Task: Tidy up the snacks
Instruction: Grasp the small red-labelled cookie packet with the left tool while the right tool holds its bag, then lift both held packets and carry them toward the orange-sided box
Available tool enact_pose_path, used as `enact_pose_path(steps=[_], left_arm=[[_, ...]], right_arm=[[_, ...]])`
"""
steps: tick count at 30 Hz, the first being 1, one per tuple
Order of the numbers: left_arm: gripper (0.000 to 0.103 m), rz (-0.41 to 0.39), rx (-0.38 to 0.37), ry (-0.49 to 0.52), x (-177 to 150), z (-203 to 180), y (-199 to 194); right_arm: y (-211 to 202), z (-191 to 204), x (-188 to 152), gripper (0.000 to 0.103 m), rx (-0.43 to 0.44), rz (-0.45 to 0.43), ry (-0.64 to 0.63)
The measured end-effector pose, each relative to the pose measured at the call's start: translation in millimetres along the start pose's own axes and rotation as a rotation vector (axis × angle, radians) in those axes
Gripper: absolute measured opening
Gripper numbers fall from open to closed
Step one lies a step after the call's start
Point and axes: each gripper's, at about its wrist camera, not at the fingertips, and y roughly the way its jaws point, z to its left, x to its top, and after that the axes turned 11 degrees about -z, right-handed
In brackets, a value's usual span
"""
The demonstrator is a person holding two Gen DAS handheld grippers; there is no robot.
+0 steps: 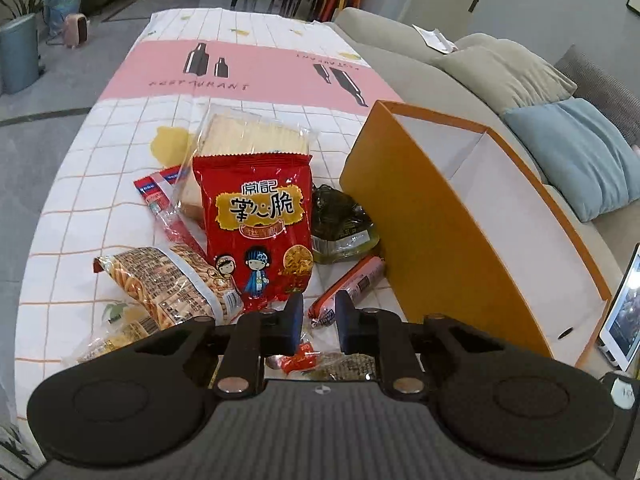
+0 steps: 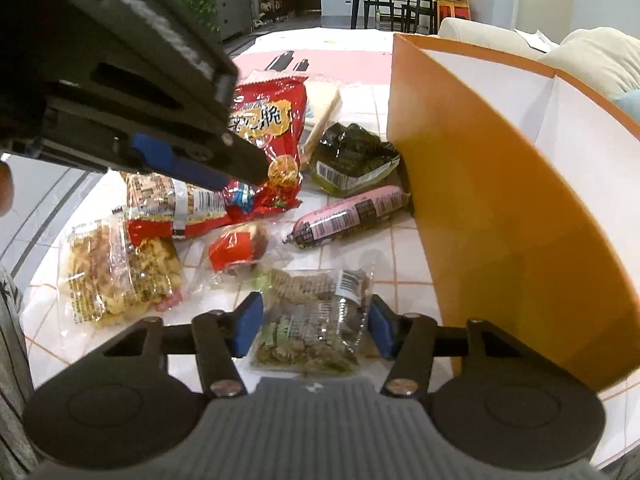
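Biggest thing first: the table in a white checked cloth with a pink band point(image 1: 80, 208) is carrying everything. An orange cardboard box with a white inside point(image 1: 420, 220) is sitting open along its right edge. The shiny red foil snack bag with yellow lettering and cartoon kids point(image 1: 256, 224) is standing up mid-table, left of the box, over the other packs. The left gripper point(image 1: 318, 320) is pinching its crinkled bottom edge, tongs nearly together. A pink sausage stick point(image 1: 352, 284) is lying against the box. The right gripper point(image 2: 314, 328) is straddling a clear pack of greenish-brown snacks point(image 2: 308, 320) near the front edge. Can't tell if it's squeezing.
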Motion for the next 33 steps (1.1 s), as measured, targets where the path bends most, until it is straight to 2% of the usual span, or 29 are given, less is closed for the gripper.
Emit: enact_pose_path(steps=[1, 7, 10, 12, 16, 22, 26, 28, 31, 33], left_arm=[[0.013, 0.001, 0.003, -0.001, 0, 0, 0], [0.012, -0.027, -0.006, -0.039, 3, 7, -12], [0.012, -0.037, 0.005, -0.064, 5, 12, -16], [0.007, -0.037, 0.023, -0.085, 5, 16, -17], [0.007, -0.055, 0.016, -0.117, 6, 22, -25], [0.007, -0.085, 0.016, -0.132, 9, 26, -36], [0.007, -0.062, 0.007, -0.115, 8, 24, -34], [0.009, -0.034, 0.01, -0.091, 7, 22, -27], [0.031, 0.043, 0.018, -0.004, 4, 14, -9], [0.034, 0.092, 0.014, 0.022, 1, 9, 4]], right_arm=[[1, -2, 0, 0.052, 0.001, -0.002, 0.003], [-8, -9, 5, 0.036, 0.004, -0.037, 0.027], [-14, -12, 6, 0.035, 0.006, -0.036, 0.035], [-14, -15, 6, 0.034, 0.006, -0.03, 0.053], [-20, -17, 9, 0.032, 0.015, -0.04, 0.067], [-29, -19, 11, 0.028, 0.02, -0.061, 0.07], [-31, -18, 10, 0.027, 0.013, -0.067, 0.054], [-30, -18, 10, 0.027, 0.01, -0.062, 0.057], [-27, -17, 9, 0.027, 0.004, -0.044, 0.057], [-23, -19, 8, 0.029, 0.005, -0.019, 0.071]])
